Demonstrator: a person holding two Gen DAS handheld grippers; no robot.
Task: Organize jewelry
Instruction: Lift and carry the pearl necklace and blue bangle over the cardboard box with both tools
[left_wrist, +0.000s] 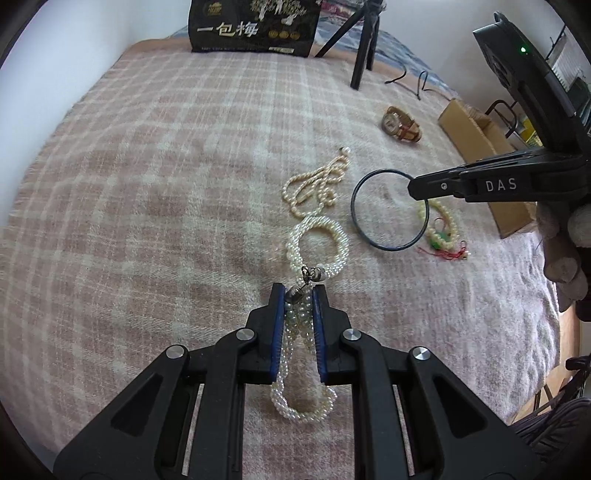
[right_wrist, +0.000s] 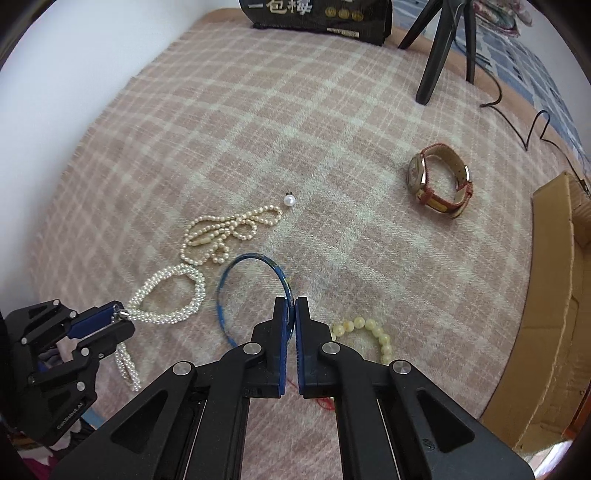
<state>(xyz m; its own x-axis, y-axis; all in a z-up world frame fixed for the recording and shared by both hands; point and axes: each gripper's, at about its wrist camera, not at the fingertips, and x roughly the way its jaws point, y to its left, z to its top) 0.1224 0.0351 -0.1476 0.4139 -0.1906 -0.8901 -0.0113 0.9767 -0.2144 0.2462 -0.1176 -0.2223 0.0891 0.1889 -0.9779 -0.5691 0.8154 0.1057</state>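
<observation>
My left gripper (left_wrist: 299, 291) is shut on a thick white pearl necklace (left_wrist: 317, 243) near its clasp; the necklace also shows in the right wrist view (right_wrist: 173, 299), partly trailing on the blanket. My right gripper (right_wrist: 291, 306) is shut on the rim of a thin blue bangle (right_wrist: 243, 295), which also shows in the left wrist view (left_wrist: 388, 210). A cream pearl strand (right_wrist: 225, 232) lies just beyond the two. A pale yellow bead bracelet (right_wrist: 369, 332) with red thread lies right of the bangle. A wristwatch with a red strap (right_wrist: 439, 181) lies farther right.
Everything lies on a pink plaid blanket (right_wrist: 332, 129). An open cardboard box (right_wrist: 554, 295) stands at the right edge. A black tripod (right_wrist: 443, 37) with a cable and a black snack bag (right_wrist: 321, 14) stand at the far side.
</observation>
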